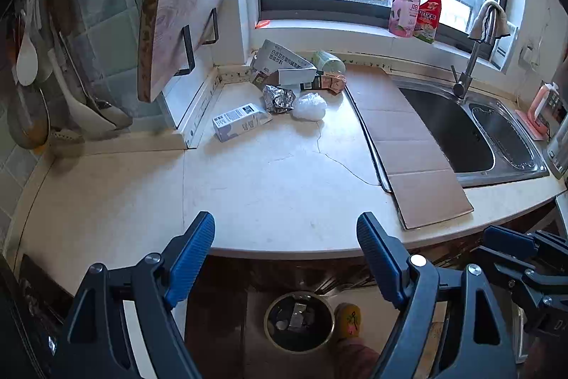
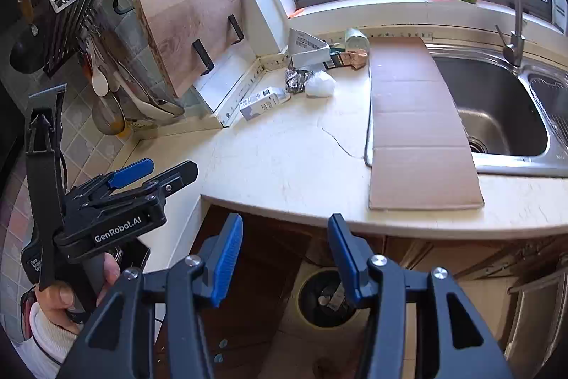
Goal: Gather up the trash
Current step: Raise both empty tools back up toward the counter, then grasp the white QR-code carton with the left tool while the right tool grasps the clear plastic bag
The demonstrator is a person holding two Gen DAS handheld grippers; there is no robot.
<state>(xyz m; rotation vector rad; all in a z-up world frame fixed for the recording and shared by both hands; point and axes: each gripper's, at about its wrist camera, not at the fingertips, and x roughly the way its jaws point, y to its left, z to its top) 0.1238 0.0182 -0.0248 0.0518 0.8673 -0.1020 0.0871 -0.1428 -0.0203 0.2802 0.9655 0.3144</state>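
We hold our left gripper [image 1: 285, 229] and right gripper [image 2: 285, 233] wide apart and empty, above the trash bin [image 1: 299, 320].

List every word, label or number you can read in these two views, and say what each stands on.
"GenRobot.AI": on the left gripper's black body.
"400": on the grey carton at the back of the counter; its other print is too blurred.
Small box, pink bottle, red spray bottle: print unreadable.
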